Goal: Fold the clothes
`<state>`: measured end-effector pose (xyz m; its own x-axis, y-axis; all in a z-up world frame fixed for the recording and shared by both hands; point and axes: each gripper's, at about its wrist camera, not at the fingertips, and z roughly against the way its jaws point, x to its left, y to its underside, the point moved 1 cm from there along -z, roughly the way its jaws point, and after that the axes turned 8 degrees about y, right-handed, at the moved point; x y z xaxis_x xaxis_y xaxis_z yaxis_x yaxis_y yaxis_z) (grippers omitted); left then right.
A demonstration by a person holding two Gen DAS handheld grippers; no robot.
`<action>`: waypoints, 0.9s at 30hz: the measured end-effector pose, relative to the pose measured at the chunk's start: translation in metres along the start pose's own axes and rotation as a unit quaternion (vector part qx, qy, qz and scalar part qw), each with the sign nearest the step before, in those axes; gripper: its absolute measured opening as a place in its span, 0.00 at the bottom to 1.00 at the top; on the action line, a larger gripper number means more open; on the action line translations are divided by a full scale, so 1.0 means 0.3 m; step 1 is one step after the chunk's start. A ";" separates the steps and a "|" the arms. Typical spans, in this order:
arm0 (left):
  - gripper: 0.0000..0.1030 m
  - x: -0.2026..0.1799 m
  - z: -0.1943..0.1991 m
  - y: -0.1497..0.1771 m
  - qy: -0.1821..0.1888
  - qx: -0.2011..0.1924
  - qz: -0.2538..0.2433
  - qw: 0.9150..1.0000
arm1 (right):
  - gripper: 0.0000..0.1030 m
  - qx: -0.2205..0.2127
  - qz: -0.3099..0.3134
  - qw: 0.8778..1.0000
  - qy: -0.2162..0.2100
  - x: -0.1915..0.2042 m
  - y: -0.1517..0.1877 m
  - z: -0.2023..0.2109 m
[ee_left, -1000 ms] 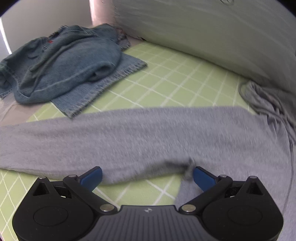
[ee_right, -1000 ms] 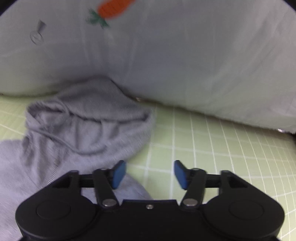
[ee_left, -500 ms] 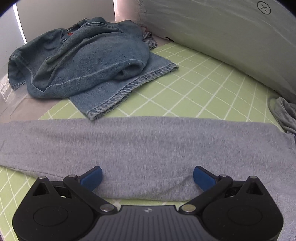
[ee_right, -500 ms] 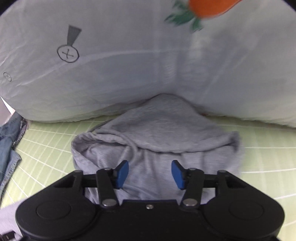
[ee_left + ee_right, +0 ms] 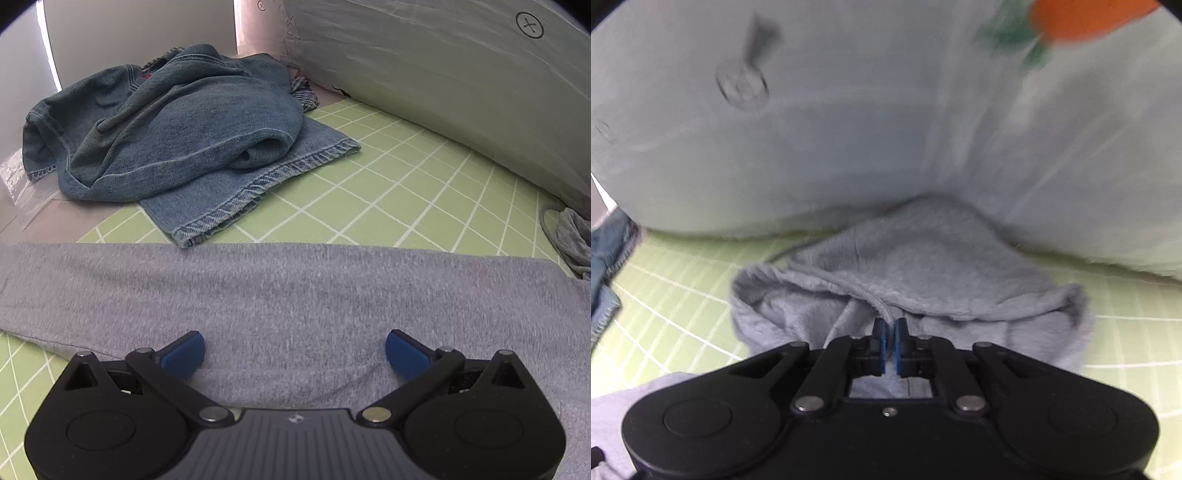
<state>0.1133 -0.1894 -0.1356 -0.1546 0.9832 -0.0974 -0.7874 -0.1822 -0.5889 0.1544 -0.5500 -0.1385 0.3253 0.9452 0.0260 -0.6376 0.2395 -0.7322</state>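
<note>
Two blue pads on the right gripper (image 5: 889,345) are pressed nearly together at the hood's (image 5: 923,266) rim — whether cloth is pinched I cannot tell. The left gripper (image 5: 294,352) gapes wide over the grey hoodie's sleeve (image 5: 258,291), gripping nothing. The hoodie lies on the green mat (image 5: 406,192) beside crumpled jeans (image 5: 177,129). If only the drawstring is caught, lifting may drag the hood askew.
</note>
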 end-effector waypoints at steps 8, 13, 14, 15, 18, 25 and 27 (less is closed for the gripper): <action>1.00 0.000 -0.006 -0.004 0.002 0.002 -0.002 1.000 | 0.04 -0.017 0.052 0.998 -0.009 0.024 0.104 0.213; 1.00 0.000 -0.004 -0.002 0.002 -0.001 -0.002 1.000 | 0.28 0.005 0.046 0.999 0.000 0.040 0.078 0.180; 1.00 0.000 -0.004 -0.001 0.002 -0.002 -0.002 1.000 | 0.33 -0.002 0.045 0.999 0.000 0.046 0.064 0.178; 1.00 -0.001 -0.004 0.000 0.002 -0.003 -0.002 1.000 | 0.36 -0.008 0.043 0.999 0.000 0.051 0.047 0.172; 1.00 -0.001 -0.004 -0.001 0.002 -0.004 -0.002 1.000 | 0.40 -0.025 0.052 0.998 -0.002 0.072 -0.008 0.144; 1.00 -0.002 -0.001 0.000 0.003 -0.006 -0.004 1.000 | 0.43 -0.017 0.162 0.986 0.014 0.196 -0.103 -0.054; 1.00 -0.002 -0.002 0.000 0.003 -0.007 -0.004 1.000 | 0.14 -0.007 0.181 0.983 0.014 0.210 -0.109 -0.094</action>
<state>0.1137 -0.1899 -0.1361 -0.1448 0.9846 -0.0981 -0.7798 -0.1746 -0.6012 0.2153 -0.5045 -0.1322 0.0983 0.9614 -0.2571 -0.7061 -0.1146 -0.6988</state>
